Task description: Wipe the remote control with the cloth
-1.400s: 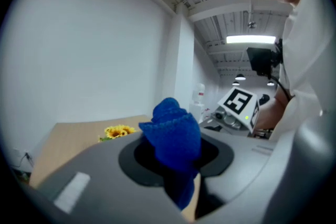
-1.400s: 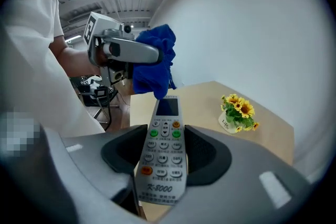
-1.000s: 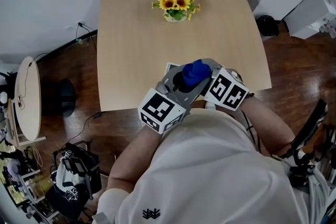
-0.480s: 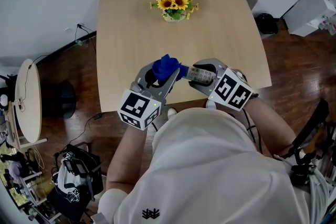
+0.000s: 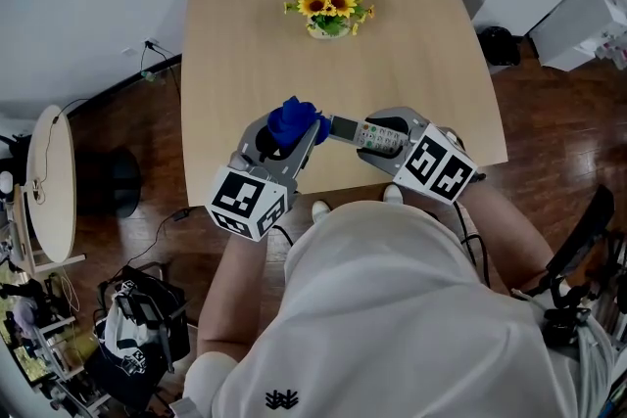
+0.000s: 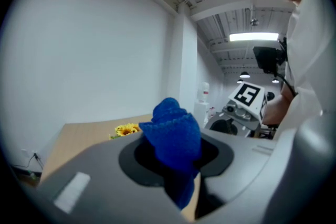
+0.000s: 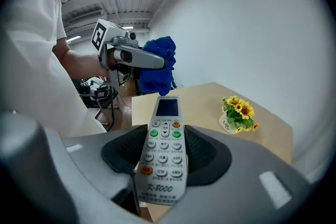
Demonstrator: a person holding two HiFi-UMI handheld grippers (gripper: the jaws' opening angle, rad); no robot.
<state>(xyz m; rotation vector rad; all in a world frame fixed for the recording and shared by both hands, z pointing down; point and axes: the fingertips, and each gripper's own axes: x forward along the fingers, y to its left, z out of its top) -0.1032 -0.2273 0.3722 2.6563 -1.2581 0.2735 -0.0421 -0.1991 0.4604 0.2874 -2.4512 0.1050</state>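
Note:
A bunched blue cloth sticks up from my left gripper, whose jaws are shut on it; the left gripper view shows the cloth pinched between them. My right gripper is shut on a grey remote control with its buttons up and its small screen pointing left toward the cloth. In the right gripper view the remote control lies between the jaws, and the cloth hangs just beyond its screen end, a little apart from it. Both are held above the near edge of the wooden table.
A small pot of yellow sunflowers stands at the table's far middle. Dark wood floor surrounds the table, with a round side table at the left and bags on the floor near the person's left side.
My left gripper has carried the cloth leftward off the remote control, uncovering it. The right gripper and the remote have stayed about where they were.

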